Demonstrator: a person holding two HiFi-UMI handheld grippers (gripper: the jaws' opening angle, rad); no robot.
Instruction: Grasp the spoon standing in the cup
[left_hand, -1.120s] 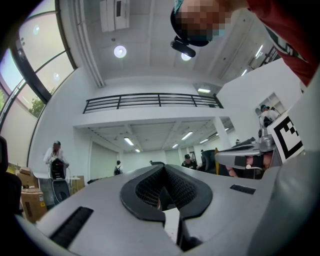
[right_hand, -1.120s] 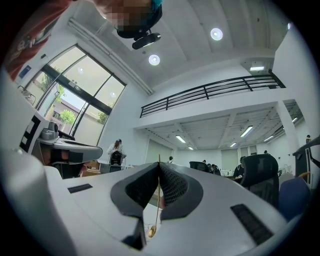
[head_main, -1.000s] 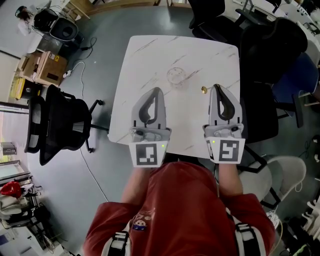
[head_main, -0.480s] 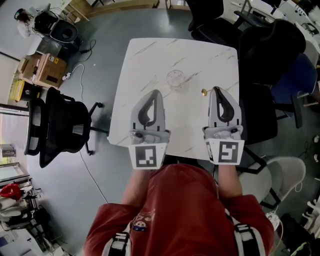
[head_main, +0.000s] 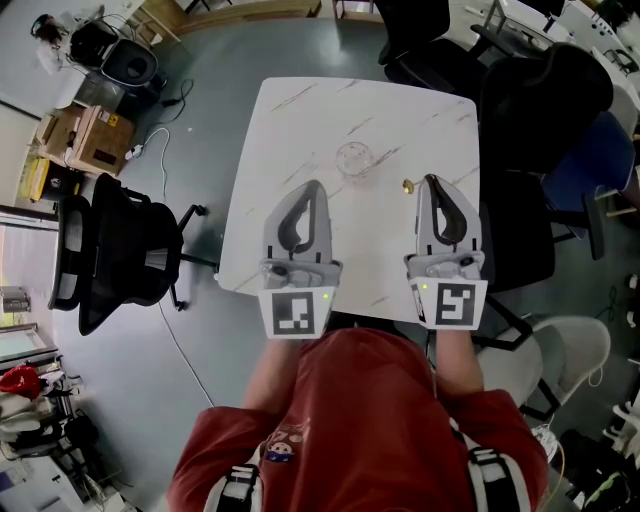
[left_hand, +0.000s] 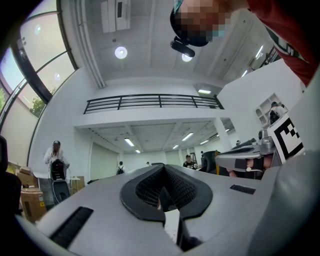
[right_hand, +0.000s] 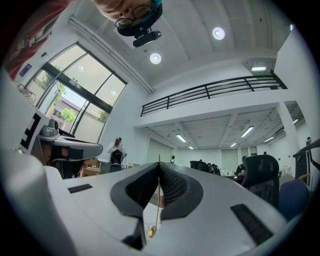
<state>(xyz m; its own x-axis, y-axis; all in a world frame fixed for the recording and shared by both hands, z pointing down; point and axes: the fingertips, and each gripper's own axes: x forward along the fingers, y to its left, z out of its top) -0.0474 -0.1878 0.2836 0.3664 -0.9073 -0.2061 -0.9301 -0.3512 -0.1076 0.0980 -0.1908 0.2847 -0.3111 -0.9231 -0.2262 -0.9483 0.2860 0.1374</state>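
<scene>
Spoon (right_hand: 152, 230), thin and gold, is out of the cup (head_main: 352, 157), pinched upright between the pressed-together jaws of the right tongs (right_hand: 159, 166). In the head view its gold end (head_main: 409, 182) pokes out just left of those tips. The clear cup stands on the white bench (head_main: 300, 110), ahead of and between both tongs. The left tongs (head_main: 315, 186) are closed on nothing.
</scene>
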